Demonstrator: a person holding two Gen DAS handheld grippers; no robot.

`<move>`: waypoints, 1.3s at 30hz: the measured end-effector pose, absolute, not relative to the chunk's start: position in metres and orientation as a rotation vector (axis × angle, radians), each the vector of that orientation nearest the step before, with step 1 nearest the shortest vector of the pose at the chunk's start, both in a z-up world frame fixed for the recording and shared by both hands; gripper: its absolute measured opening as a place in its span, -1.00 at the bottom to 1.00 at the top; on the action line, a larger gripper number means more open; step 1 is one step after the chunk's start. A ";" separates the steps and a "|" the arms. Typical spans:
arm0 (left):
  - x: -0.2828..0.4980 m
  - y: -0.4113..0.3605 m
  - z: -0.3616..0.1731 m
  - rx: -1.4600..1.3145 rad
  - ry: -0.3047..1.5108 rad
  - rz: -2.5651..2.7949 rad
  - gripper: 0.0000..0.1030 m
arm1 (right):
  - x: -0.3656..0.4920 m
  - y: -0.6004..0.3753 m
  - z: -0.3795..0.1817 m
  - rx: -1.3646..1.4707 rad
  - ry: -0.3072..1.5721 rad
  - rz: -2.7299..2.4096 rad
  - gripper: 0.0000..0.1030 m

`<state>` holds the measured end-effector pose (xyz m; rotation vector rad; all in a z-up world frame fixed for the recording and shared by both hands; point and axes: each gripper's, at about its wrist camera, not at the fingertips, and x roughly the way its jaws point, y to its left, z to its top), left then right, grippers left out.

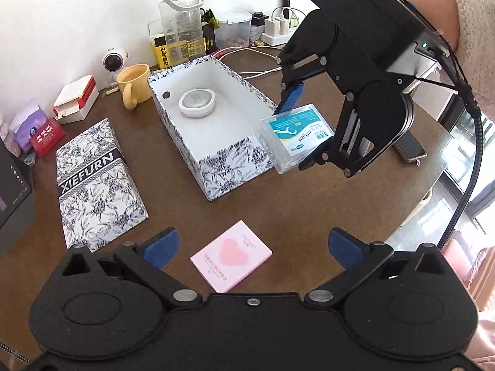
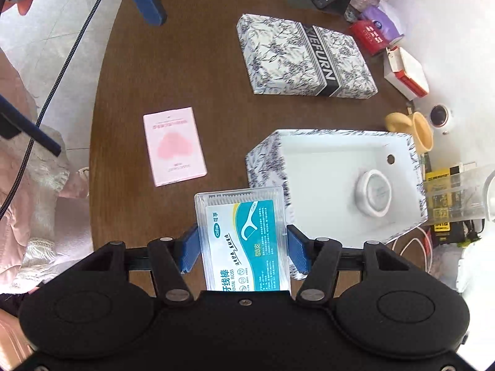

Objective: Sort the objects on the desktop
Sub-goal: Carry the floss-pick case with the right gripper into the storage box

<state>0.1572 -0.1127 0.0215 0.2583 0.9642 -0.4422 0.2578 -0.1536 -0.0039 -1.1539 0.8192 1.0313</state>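
right gripper (image 2: 243, 249): we see it clamped on floss box (image 2: 244, 241), storage box (image 2: 337, 182) at 2 o'clock
left gripper (image 1: 252, 247): fingers apart over pink card (image 1: 231, 256)

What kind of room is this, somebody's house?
Probably a home desk or table: a yellow mug, a water jug and phone chargers crowd the back of the brown table by a wall.
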 end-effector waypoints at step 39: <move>0.347 -0.142 0.010 0.112 1.167 -0.177 1.00 | 0.469 -0.155 -0.120 -1.098 0.982 1.225 0.20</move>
